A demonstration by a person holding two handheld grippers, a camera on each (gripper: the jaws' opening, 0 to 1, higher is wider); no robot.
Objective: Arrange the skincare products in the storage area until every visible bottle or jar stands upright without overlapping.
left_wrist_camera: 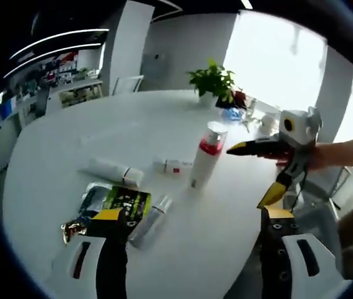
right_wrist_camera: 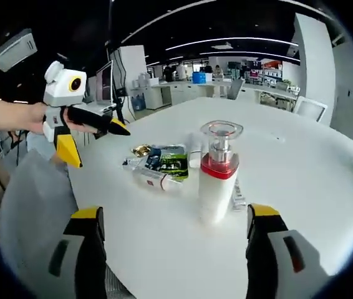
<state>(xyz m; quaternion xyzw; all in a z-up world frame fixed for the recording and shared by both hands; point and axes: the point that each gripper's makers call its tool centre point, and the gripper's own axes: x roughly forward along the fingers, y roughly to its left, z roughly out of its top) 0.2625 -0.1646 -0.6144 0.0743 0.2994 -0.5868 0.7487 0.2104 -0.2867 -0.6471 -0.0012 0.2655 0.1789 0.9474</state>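
In the left gripper view, the left gripper [left_wrist_camera: 192, 227] rose from six o'clock with its yellow-tipped jaws spread wide and nothing between them. Its left jaw overlapped the near edge of a black-and-green packet [left_wrist_camera: 126, 200] lying flat on the round white worktop [left_wrist_camera: 70, 156]. Just right of the packet lay a small clear bottle [left_wrist_camera: 150, 221] on its side, and at about eight o'clock a small gold-wrapped item [left_wrist_camera: 70, 231]. A white tube [left_wrist_camera: 111, 170] lay flat at roughly ten o'clock of the packet. Near the centre stood the pump bottle [left_wrist_camera: 205, 156], upright, white with a red collar and a clear cap, and just to its left a small white and red item [left_wrist_camera: 174, 166] lay on the worktop. The right gripper [left_wrist_camera: 256, 177] came in from three o'clock, held by a hand [left_wrist_camera: 314, 156], its jaws parted and empty, the upper tip close to the pump bottle's cap but apart from it. A potted plant [left_wrist_camera: 214, 81] stood at the far edge around one o'clock.

In the right gripper view, the right gripper [right_wrist_camera: 173, 227] had its jaws released and wide, with the pump bottle [right_wrist_camera: 218, 171] standing upright beyond them, untouched. The packet [right_wrist_camera: 169, 163] and small lying items sat at about eleven o'clock of the bottle. The left gripper [right_wrist_camera: 95, 146] hung at ten o'clock over the worktop edge, jaws parted.
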